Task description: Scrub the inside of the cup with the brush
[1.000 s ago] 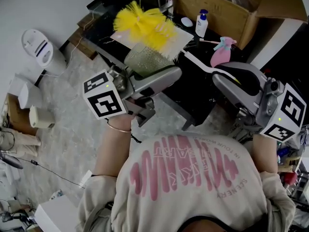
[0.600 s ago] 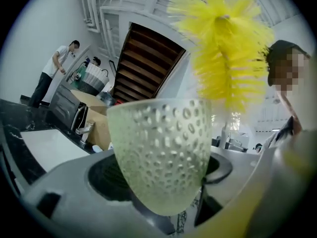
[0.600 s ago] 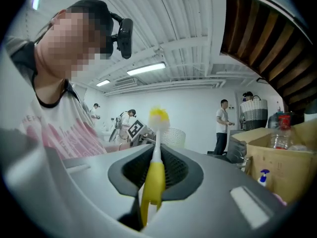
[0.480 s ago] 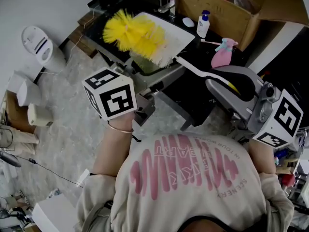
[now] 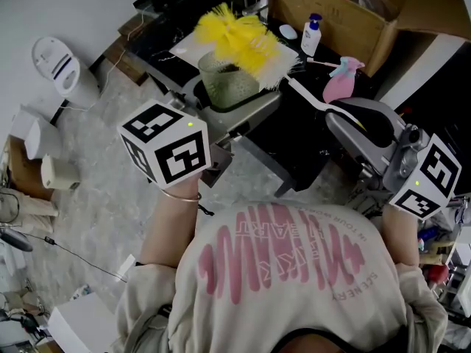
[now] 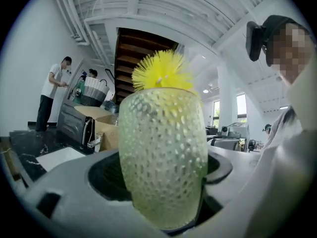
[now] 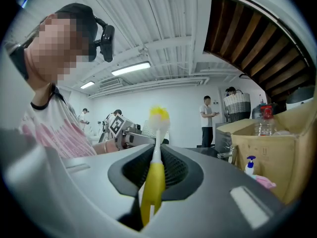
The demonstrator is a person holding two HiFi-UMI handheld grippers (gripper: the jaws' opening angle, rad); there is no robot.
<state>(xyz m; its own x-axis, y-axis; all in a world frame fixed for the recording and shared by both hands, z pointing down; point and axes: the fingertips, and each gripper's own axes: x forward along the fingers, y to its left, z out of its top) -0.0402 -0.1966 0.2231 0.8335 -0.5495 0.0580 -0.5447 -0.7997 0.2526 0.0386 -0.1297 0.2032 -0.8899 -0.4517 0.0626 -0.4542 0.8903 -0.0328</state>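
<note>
Holding cup point(image 5: 227, 87) pinched upright in left gripper point(image 5: 237, 115) jaws, right gripper point(image 5: 344, 123) jaws clamped on brush point(image 5: 241, 39) handle, bristles at cup's mouth, shaft slanting away rightward.

A black marbled worktop point(image 5: 303, 134) runs from the upper left to the centre right of the head view. On it lie a white sheet point(image 5: 188, 48) near the top centre, a white pump bottle point(image 5: 311, 37), a small white round thing point(image 5: 287, 31) beside that, a pink spray bottle point(image 5: 338, 85) and an open cardboard box point(image 5: 346, 28) at the upper right. The grey mottled floor point(image 5: 103, 190) fills the left, carrying a white rounded device point(image 5: 62, 68), a thin cable point(image 5: 81, 259) and a white box point(image 5: 81, 322).
</note>
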